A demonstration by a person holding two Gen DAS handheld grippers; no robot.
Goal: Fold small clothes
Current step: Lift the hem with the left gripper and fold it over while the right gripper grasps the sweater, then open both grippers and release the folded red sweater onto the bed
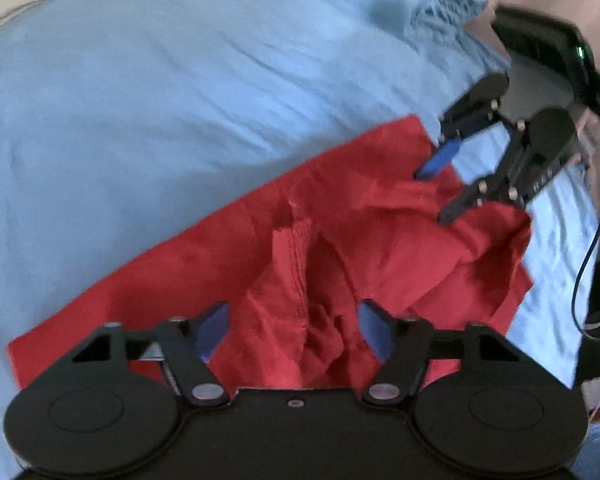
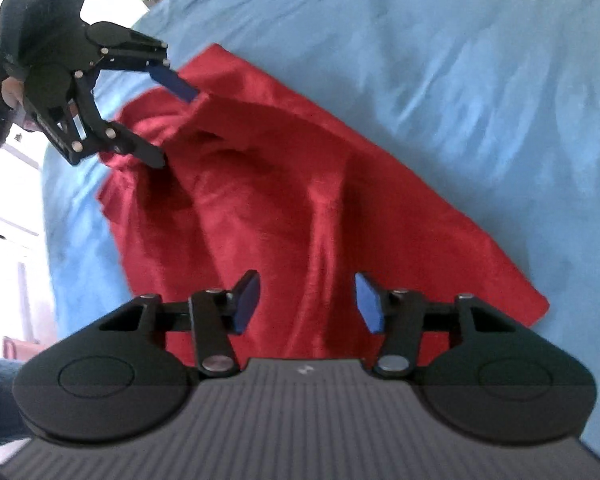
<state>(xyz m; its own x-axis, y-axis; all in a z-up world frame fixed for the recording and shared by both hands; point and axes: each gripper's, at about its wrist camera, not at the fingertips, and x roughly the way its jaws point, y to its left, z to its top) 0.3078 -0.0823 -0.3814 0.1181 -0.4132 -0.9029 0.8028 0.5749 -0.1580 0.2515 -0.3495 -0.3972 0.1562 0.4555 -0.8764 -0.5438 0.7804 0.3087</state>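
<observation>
A red garment [image 1: 228,248] lies on a light blue bedsheet [image 1: 140,100], flat on its far side and bunched into folds on the near side. It also shows in the right wrist view [image 2: 284,184]. My left gripper [image 1: 294,330] is open, its fingers spread over a raised fold of the cloth. It shows in the right wrist view [image 2: 178,128] at one end of the garment. My right gripper [image 2: 308,304] is open just above the cloth's near edge. It shows in the left wrist view [image 1: 432,196] over the other end. Neither grips cloth.
The blue bedsheet [image 2: 460,80] covers the bed on all sides of the garment. A patterned pillow [image 1: 440,4] lies at the far end. Cables [image 1: 588,248] hang at the bed's edge beside the right gripper. A bright room lies past the bed edge [image 2: 8,208].
</observation>
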